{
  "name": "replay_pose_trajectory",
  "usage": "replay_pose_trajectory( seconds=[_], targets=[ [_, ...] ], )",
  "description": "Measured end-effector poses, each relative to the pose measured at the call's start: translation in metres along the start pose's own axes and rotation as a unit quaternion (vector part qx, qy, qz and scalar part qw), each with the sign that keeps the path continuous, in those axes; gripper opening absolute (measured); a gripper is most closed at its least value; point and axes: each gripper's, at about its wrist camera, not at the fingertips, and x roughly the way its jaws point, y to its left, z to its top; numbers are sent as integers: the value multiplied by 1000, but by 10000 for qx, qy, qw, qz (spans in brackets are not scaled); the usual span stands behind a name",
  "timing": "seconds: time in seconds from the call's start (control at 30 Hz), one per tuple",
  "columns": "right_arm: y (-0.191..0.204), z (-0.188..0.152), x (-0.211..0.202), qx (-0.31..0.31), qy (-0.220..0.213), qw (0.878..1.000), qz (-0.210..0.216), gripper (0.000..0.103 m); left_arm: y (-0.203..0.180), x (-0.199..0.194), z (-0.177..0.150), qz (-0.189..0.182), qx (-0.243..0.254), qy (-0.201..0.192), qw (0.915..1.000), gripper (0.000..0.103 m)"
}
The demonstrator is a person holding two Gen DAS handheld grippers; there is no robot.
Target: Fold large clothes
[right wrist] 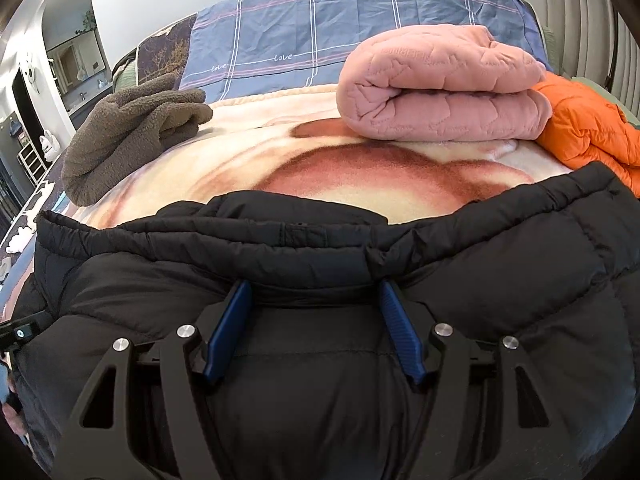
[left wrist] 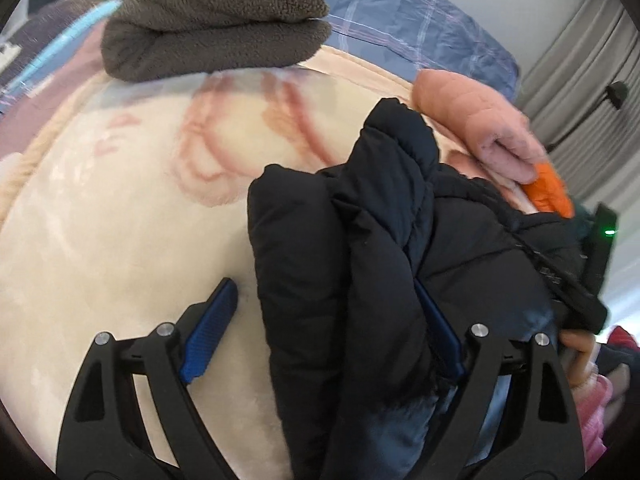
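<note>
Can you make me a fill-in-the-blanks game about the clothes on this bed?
1. The puffy jacket under the right gripper is ____.
2. The folded quilted garment beside the orange jacket is ____.
3. The folded fleece is coloured ____.
4. The checked sheet has the word ____ written on it.

Missing words: black; pink; brown; love

Puffer jacket [right wrist: 500,280] laid nearest on blanket [right wrist: 240,176]; fleece [right wrist: 132,132] behind left, quilted bundle [right wrist: 440,92] behind right, second jacket [right wrist: 588,136] apparently touching it.
</note>
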Motion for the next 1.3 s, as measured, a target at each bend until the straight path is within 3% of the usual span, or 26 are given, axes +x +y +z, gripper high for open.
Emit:
replay_pose_trajectory(
  seconds=[0.27,0.47,0.53,0.57,0.6,0.7,0.77,0.93,1.03,1.2,1.3],
  targets=[
    [0,0,0,10,-6,10000,7,67,17,9,-8,-1083,353,161,9934,89],
    [0,0,0,4,-2,10000,1,67,9,7,-13,-1039,477,0,9934,87],
    [0,0,0,5,-2,10000,6,67,7,2,-14,-1064,506,-49,9930,72],
    [-1,0,0,6,-3,10000,7,67,4,-1,-14,-1351,481,-18,9897,52],
    [0,0,0,-1,9,10000,5,67,1,-2,-13,-1448,424,-2,9886,45],
    [0,0,0,11,9,10000,8,67,-12,-8,-11,-1309,496,-84,9901,27],
    [-1,1,0,27,8,10000,24,67,-19,-19,-6,-1336,444,-165,9899,23],
    [-2,2,0,76,22,9999,73,67,-52,-53,17,-1445,664,-431,9863,21],
    [-3,2,0,90,36,9999,104,68,-83,-66,27,-1299,1020,-415,9854,21],
    [-3,3,-1,87,51,9999,128,68,-144,-77,39,-976,1639,-149,9815,21],
    [-2,3,-1,66,73,9999,112,68,-179,-73,43,-653,1784,230,9815,21]
  ],
)
